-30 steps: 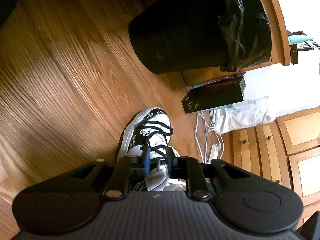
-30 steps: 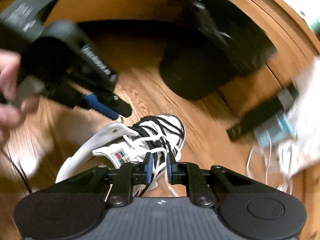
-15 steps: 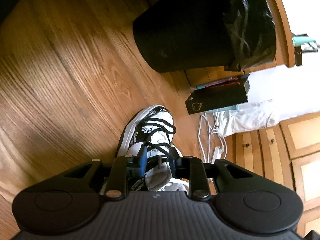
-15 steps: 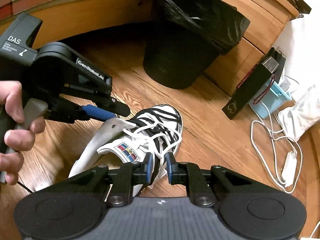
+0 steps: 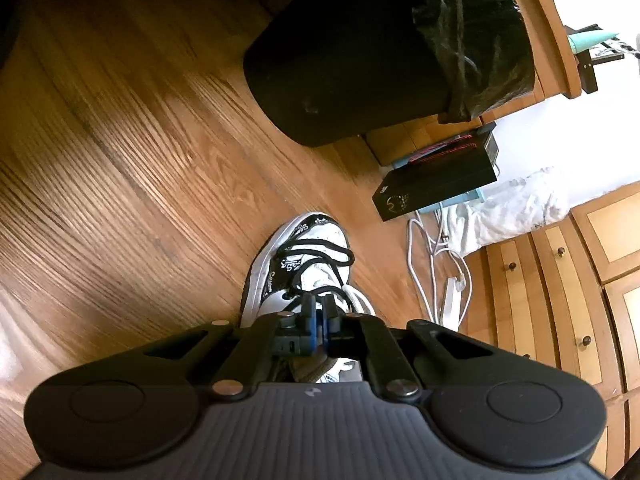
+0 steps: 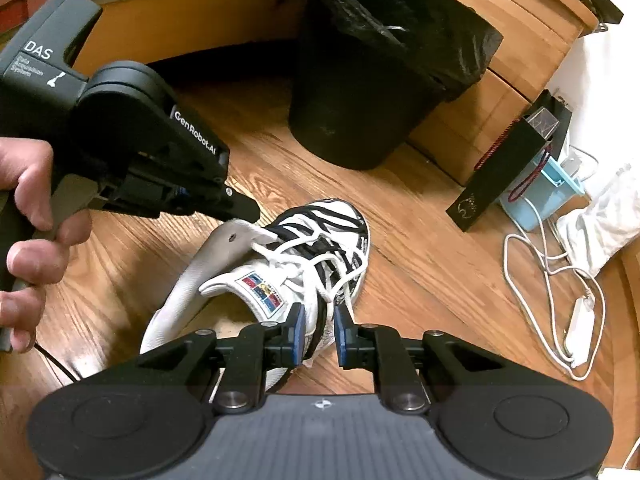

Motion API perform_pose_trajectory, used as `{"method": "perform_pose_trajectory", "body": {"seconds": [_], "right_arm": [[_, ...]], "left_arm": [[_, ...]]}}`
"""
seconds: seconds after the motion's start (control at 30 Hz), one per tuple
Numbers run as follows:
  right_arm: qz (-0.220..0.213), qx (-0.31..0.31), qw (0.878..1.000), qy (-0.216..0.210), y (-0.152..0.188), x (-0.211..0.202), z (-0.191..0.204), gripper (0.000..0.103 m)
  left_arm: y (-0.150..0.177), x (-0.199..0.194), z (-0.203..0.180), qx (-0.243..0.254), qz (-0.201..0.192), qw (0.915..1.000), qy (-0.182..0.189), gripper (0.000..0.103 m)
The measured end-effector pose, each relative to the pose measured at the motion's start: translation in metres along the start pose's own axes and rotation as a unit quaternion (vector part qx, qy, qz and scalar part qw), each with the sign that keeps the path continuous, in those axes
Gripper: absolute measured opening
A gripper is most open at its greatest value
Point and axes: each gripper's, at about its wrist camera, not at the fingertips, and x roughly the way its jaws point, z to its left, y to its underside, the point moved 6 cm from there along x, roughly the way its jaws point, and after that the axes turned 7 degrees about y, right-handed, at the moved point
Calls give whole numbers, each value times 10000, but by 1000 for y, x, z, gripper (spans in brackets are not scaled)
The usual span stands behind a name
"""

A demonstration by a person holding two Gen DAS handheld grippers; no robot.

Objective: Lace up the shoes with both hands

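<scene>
A white high-top shoe (image 6: 320,240) with black stripes and black and white laces lies on the wooden floor, also seen as the shoe (image 5: 320,240) in the left wrist view. A hand holds my left gripper (image 6: 246,212); its jaws are shut, pinching the top edge of the raised white side flap (image 6: 224,248). In its own view the left gripper (image 5: 319,312) shows both blue pads pressed together above the black lacing. My right gripper (image 6: 320,332) hangs over the shoe's near side, its jaws opening. A loose white lace (image 6: 326,304) runs between the pads, which do not press on it.
A black bin (image 6: 360,100) with a bag liner stands just beyond the shoe's toe. To the right are a black gift bag (image 6: 504,168), a light blue box (image 6: 556,196), a white cable with adapter (image 6: 560,300) and white cloth. Wooden drawers (image 5: 560,280) border the right.
The left gripper's jaws, apart around the shoe's top before, have closed together. The right gripper's jaws have widened slightly. Both hands stayed near the same spot.
</scene>
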Motion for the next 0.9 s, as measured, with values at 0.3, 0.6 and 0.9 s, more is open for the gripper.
{"method": "perform_pose_trajectory", "body": {"seconds": [0.3, 0.6, 0.9], "right_arm": [[31, 141, 9999, -57, 4, -1, -3, 18], [148, -10, 9999, -68, 8, 2, 3, 18], [137, 59, 9999, -70, 8, 4, 5, 18]], "left_arm": [[-21, -22, 17, -440, -513, 9977, -25, 0], [-11, -12, 19, -779, -289, 9962, 255, 6], [2, 1, 12, -584, -98, 9980, 223, 18]]}}
